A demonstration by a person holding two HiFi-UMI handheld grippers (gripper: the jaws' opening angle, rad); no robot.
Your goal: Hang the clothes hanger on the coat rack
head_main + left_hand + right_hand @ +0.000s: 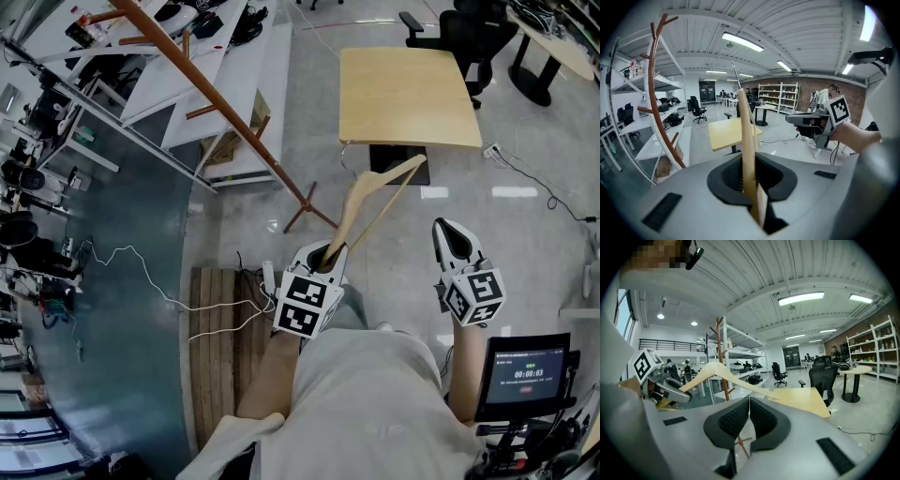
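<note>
Step in hand, as judged: transport.

- **Left hand-held gripper** (323, 258), lower centre: clamped on one end of the hanger (347, 214).
- **Hanger:** held aloft at centre frame, well apart from the rack (217, 101) at upper left.
- **Right hand-held gripper** (457, 246): jaws together, empty.

Next move calls for carrying the hanger up-left and presenting its hook to a rack peg.

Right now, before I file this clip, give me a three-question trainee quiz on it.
1. True or false: the hanger already hangs on the coat rack.
2. What clamps the hanger? A: the left gripper. B: the right gripper. C: both.
3. Fill in: the right gripper's jaws stand ___, with nothing between them.
Key: 1 false, the hanger is held apart from the coat rack. 2 A. 3 together.
</note>
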